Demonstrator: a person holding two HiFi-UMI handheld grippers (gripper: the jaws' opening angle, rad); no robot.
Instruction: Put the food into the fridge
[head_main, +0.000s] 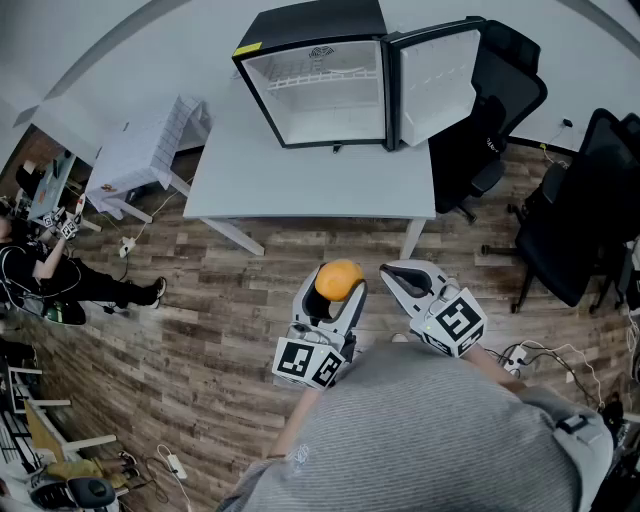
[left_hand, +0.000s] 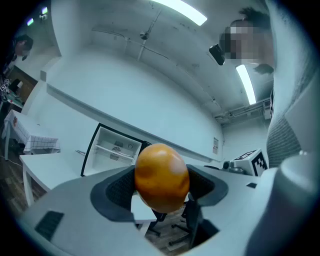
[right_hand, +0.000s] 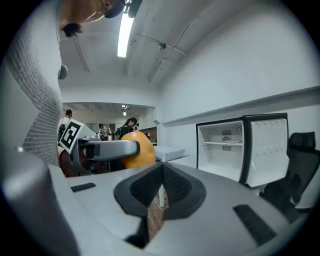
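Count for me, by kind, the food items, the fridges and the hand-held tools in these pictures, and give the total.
Orange fruit: 1, held in the left tool
Mini fridge: 1, door open
Tools: 2, left tool and right tool
Total: 4

A pale grey rectangular table (head_main: 300, 195) stands on a brown wood-plank floor (head_main: 220, 300). Two black swivel office chairs are at its right end: one chair (head_main: 495, 110) just beside the table's corner, the other chair (head_main: 585, 215) farther right. Left of the table, apart from it, is a small white slatted stand (head_main: 140, 150). A person in dark clothes (head_main: 60, 275) sits at the far left edge. A white power strip with cables (head_main: 520, 355) lies on the floor at lower right. A long ceiling strip light (left_hand: 182, 11) glows overhead.
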